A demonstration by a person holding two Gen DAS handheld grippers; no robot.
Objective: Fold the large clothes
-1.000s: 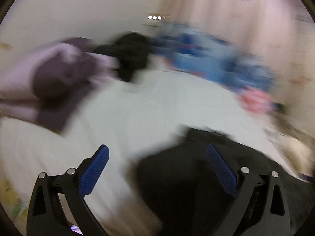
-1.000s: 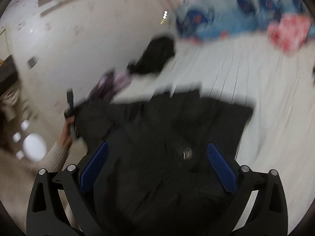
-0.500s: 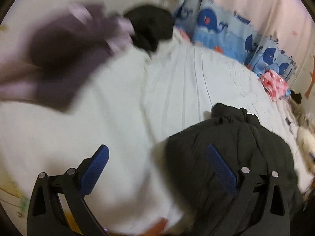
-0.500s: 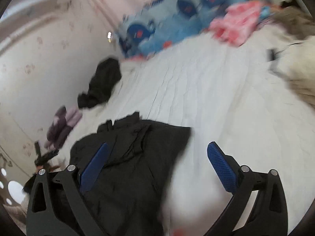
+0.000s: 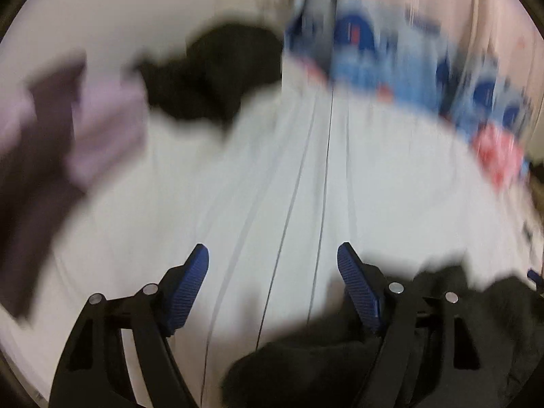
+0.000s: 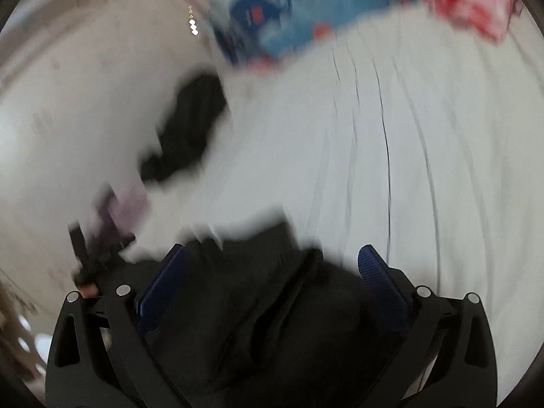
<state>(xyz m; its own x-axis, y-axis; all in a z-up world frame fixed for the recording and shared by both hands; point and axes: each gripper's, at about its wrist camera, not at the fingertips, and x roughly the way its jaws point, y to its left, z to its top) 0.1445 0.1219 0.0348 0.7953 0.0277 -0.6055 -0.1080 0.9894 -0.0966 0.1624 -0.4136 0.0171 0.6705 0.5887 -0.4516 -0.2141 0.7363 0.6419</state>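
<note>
A large black garment (image 5: 340,367) lies crumpled on the white bed sheet (image 5: 306,187), at the lower right of the left wrist view. My left gripper (image 5: 273,268) hovers over bare sheet just left of it; its jaws are closing with nothing between them. In the right wrist view the same black garment (image 6: 272,306) spreads under my right gripper (image 6: 272,268), which stands open above the cloth, its pads apart from it. Both views are blurred by motion. The left gripper (image 6: 88,255), held in a hand, shows at the garment's left edge.
A second black garment (image 5: 217,74) and a purple one (image 5: 85,129) lie at the far left of the bed. A blue whale-print blanket (image 5: 391,57) and a pink-red cloth (image 5: 499,156) lie along the curtain at the back. A pale wall (image 6: 85,85) borders the bed.
The left jaws have narrowed. The left view has swung so the black garment sits lower and further right. The right view has swung back over the garment, which now fills the space under its fingers.
</note>
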